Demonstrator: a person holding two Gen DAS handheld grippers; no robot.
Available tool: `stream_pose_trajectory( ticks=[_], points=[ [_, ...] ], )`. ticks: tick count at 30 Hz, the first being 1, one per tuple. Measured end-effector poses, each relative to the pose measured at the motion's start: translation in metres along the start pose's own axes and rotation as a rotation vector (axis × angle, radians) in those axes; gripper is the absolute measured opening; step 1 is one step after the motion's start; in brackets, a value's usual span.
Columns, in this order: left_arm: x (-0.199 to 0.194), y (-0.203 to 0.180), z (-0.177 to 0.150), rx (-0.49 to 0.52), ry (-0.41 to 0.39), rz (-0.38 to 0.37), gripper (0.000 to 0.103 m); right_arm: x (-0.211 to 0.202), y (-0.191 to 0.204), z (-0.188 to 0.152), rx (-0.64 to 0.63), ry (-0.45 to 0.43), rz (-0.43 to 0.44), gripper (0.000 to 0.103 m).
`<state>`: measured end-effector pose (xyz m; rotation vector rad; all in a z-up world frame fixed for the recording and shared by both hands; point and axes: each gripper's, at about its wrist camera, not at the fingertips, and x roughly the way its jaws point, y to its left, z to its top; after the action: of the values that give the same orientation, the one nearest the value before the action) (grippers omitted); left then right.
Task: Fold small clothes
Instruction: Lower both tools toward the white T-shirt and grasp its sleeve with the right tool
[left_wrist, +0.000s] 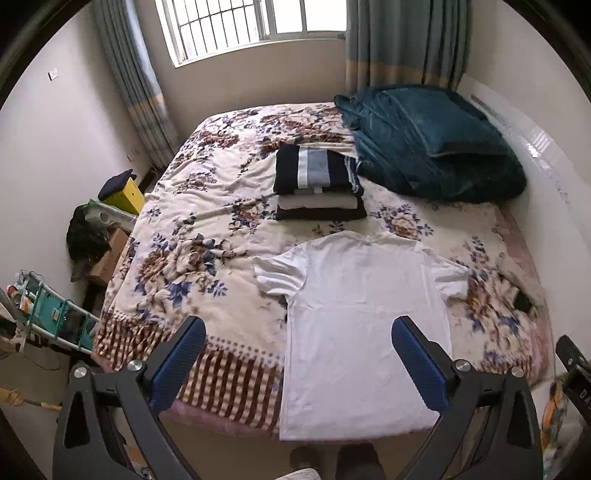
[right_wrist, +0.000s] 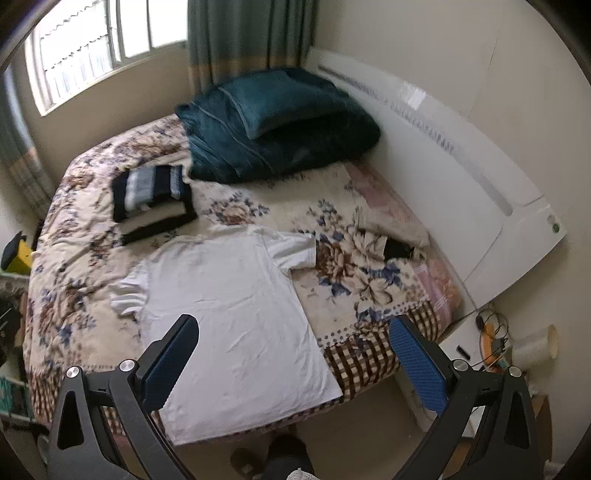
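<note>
Here we see a white T-shirt (left_wrist: 364, 325) spread flat, sleeves out, on the floral bedspread (left_wrist: 207, 236), its hem hanging over the near edge. Behind it sits a stack of folded clothes (left_wrist: 319, 184). Our left gripper (left_wrist: 299, 365) and right gripper (right_wrist: 295, 362) hover wide open, empty. Only the right wrist view shows the white headboard (right_wrist: 443, 155); only the left shows the yellow box (left_wrist: 127, 195).
</note>
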<state>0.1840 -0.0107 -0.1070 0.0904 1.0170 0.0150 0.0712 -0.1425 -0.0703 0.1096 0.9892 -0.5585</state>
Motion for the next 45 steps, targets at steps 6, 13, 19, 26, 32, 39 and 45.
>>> stream_pose_trajectory(
  ticks=[6,13,19,26,32,39,45],
  points=[
    [0.091,-0.026,0.022,-0.002,0.049,0.020,0.103,0.133,-0.001,0.038,0.029,0.093,-0.018,0.103],
    [0.207,-0.063,0.045,-0.032,0.132,0.065,0.103,0.312,-0.026,0.081,0.079,0.212,-0.043,0.103],
    [0.313,-0.094,0.040,-0.058,0.212,0.067,0.103,0.444,-0.057,0.078,0.182,0.319,-0.057,0.103],
    [0.422,-0.142,0.008,-0.032,0.331,0.028,0.103,0.576,-0.119,0.030,0.572,0.442,0.092,0.103],
    [0.474,-0.166,-0.023,-0.007,0.410,-0.006,0.103,0.633,-0.126,-0.008,0.809,0.444,0.221,0.094],
    [0.472,-0.154,-0.038,-0.042,0.443,-0.014,0.103,0.645,-0.103,-0.026,1.051,0.372,0.345,0.065],
    [0.455,-0.122,-0.034,-0.088,0.428,-0.006,0.103,0.616,-0.060,0.015,0.887,0.240,0.260,0.010]
  ],
)
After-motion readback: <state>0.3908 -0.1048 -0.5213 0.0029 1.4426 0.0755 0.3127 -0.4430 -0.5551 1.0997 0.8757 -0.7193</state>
